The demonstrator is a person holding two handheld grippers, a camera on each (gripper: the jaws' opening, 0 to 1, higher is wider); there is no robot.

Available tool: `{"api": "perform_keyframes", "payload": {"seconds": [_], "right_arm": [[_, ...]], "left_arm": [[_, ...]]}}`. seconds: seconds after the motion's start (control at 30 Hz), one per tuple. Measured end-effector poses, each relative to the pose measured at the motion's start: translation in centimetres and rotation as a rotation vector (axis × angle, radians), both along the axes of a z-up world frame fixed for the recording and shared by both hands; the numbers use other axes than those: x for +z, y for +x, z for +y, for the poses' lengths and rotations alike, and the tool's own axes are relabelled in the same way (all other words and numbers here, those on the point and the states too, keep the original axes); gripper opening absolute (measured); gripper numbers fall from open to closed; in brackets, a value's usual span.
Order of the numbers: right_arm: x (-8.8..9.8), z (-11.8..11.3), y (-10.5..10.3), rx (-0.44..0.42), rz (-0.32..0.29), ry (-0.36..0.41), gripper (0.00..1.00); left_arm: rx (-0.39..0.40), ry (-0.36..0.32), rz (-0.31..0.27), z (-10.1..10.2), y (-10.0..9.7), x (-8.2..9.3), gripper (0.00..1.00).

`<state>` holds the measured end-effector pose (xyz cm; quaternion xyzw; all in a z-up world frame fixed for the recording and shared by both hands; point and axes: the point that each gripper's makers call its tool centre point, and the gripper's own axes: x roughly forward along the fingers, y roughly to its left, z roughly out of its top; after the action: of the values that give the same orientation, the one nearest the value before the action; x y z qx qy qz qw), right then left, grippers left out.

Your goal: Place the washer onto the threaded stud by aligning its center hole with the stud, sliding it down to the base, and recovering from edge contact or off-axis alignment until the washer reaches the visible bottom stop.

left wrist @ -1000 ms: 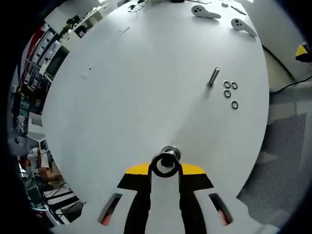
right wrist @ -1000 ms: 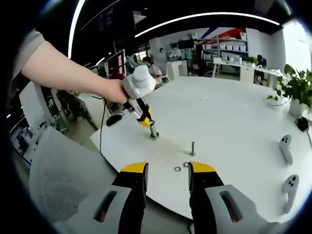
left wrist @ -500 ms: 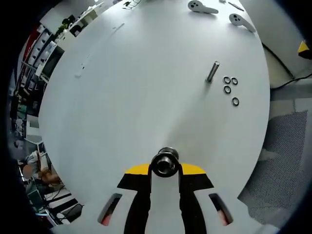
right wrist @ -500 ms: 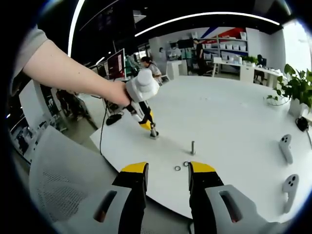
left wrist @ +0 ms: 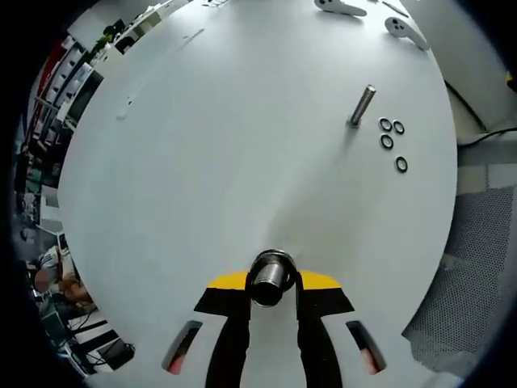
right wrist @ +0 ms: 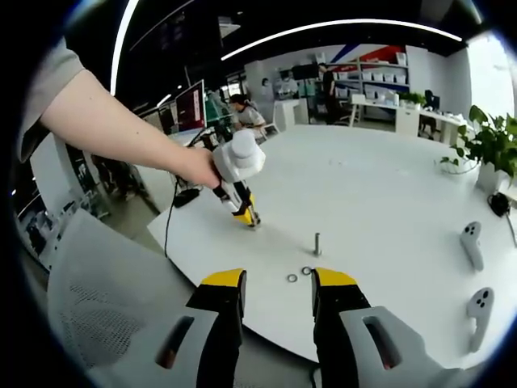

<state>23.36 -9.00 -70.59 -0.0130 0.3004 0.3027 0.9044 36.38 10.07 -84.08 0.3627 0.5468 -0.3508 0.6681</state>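
My left gripper (left wrist: pixel 273 284) is shut on a short metal stud (left wrist: pixel 271 272), seen end-on and tilted, low over the white table (left wrist: pixel 202 162). A second threaded stud (left wrist: pixel 361 105) stands upright further off, with several dark washers (left wrist: pixel 391 136) lying flat beside it. In the right gripper view a hand holds the left gripper (right wrist: pixel 245 212) with its tip near the table's left edge. The upright stud (right wrist: pixel 317 243) stands to its right, with two washers (right wrist: pixel 292 278) in front. My right gripper (right wrist: pixel 277 283) is open with nothing between its fingers, hanging before the table's near edge.
Two white controllers (right wrist: pixel 472 244) lie on the table's right side; they also show at the far edge (left wrist: pixel 339 6). A grey mesh chair (right wrist: pixel 105 315) stands beside the table edge. A potted plant (right wrist: pixel 489 145) is at the far right. Desks and shelves stand behind.
The left gripper has tilted its stud and drawn slightly away from my right gripper, so the upright stud and washers sit higher in its view. The right gripper has stayed still.
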Motion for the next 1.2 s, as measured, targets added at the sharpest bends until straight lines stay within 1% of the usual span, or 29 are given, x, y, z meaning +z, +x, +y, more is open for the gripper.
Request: {"api": "perform_keyframes", "payload": {"seconds": [0.37,0.53,0.7,0.77,0.8,0.83,1.0,1.03,1.1,1.13,1.2], "right_arm": [[-0.1,-0.2,0.0,-0.011,0.003,-0.007,0.34],[-0.2,-0.3,0.1,-0.014,0.002,-0.014,0.34],[-0.2,-0.4,0.1,-0.017,0.001,-0.016,0.34],[-0.2,-0.4,0.1,-0.018,0.002,-0.015,0.34],[-0.2,-0.4,0.1,-0.018,0.003,-0.017,0.34],[-0.2,-0.5,0.1,-0.019,0.004,-0.021,0.34],[-0.3,-0.5,0.1,-0.021,0.003,-0.024,0.34],[-0.3,-0.5,0.1,-0.020,0.003,-0.024,0.34],[-0.3,-0.5,0.1,-0.019,0.003,-0.028,0.34],[-0.3,-0.5,0.1,-0.021,0.003,-0.028,0.34],[-0.3,-0.6,0.1,-0.021,0.002,-0.031,0.34]], "left_arm": [[-0.001,-0.004,-0.002,0.1,-0.2,-1.0,0.19],[0.006,-0.011,0.001,0.0,-0.1,-1.1,0.19],[0.019,-0.024,0.015,0.0,0.0,-1.2,0.20],[0.003,-0.013,0.001,-0.1,-0.1,-1.2,0.20],[-0.013,0.004,-0.004,0.1,-0.1,-1.4,0.21],[-0.017,0.002,-0.009,0.0,0.0,-1.5,0.21],[0.009,-0.036,-0.011,-0.1,0.0,-1.0,0.21],[0.023,-0.052,-0.015,-0.1,0.1,-0.9,0.21],[0.073,-0.094,-0.051,-0.3,0.6,-0.4,0.22],[0.091,-0.109,-0.056,-0.3,0.6,-0.3,0.22],[0.093,-0.106,-0.067,0.1,0.6,0.0,0.22]]}}
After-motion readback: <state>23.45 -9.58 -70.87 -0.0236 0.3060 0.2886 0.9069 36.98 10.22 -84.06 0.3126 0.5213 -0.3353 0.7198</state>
